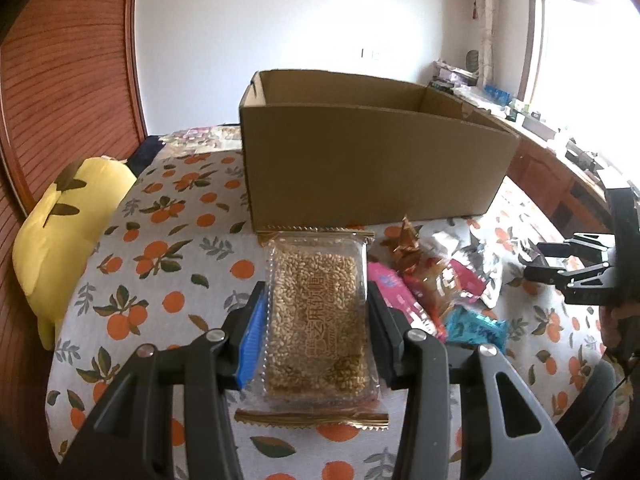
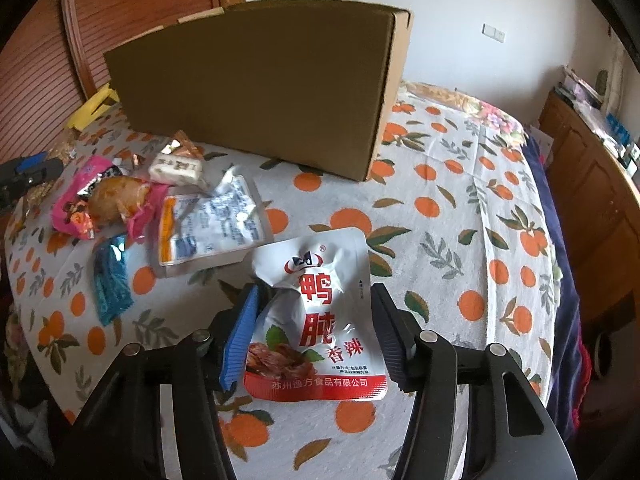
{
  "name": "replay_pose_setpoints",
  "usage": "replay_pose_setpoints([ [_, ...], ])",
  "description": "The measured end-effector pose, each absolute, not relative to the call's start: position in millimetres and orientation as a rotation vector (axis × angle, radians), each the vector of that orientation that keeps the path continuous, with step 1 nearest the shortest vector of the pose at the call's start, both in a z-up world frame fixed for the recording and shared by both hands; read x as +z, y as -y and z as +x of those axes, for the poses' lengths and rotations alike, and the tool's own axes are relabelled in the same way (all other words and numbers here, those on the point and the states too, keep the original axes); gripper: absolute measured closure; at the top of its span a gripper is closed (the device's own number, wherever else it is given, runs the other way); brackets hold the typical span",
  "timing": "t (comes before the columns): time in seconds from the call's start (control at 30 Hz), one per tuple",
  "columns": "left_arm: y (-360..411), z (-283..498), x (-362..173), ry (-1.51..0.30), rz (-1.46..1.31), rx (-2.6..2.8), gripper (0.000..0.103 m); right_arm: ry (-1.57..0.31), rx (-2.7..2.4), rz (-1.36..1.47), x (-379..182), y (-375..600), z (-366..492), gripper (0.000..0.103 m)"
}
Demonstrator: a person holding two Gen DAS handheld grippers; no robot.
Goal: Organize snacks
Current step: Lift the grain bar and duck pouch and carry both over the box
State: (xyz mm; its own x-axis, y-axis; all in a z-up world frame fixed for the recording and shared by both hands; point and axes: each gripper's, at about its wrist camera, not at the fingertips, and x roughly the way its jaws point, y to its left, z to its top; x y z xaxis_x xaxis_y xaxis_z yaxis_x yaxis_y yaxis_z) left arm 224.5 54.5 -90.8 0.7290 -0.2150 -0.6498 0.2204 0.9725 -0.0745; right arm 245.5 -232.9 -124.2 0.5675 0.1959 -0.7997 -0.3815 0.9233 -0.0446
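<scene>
Taking the cardboard box (image 1: 372, 160) as the landmark, and going from the left: a yellow plush toy (image 1: 60, 236) is sitting well to the left of the box, off the edge of the orange-print cloth (image 1: 168, 264). In front of the box's left half, the left gripper (image 1: 316, 320) is clamping a clear-wrapped sesame bar (image 1: 318, 316); both pads are pressing on the packet's long sides, and its far end is reaching almost to the box's front wall.

Further right, still in front of the box, a loose pile is waiting: a pink packet (image 2: 76, 204), a bun in clear wrap (image 2: 116, 198), a white candy (image 2: 176, 168), a teal packet (image 2: 112, 276) and a silver pouch (image 2: 208, 224).

Rightmost, nearer the viewer than the pile, the white duck-gizzard pouch (image 2: 320, 316) is lying between the fingers of the right gripper (image 2: 316, 328). The blue pad is touching its left edge, the other pad is standing just clear, so the jaws are not yet gripping.

Judging progress: the part of the box interior on view is showing nothing, so the sorting is looking barely begun, with one snack in hand, one about to be taken, and the pile untouched.
</scene>
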Motion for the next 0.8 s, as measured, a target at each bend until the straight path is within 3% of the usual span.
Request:
replay_pose_setpoints([
  [0.8,-9,276,-24,-0.537,0.01,-0.398,0.058,-0.671,0.396,-0.178,-31,207,249,0.045],
])
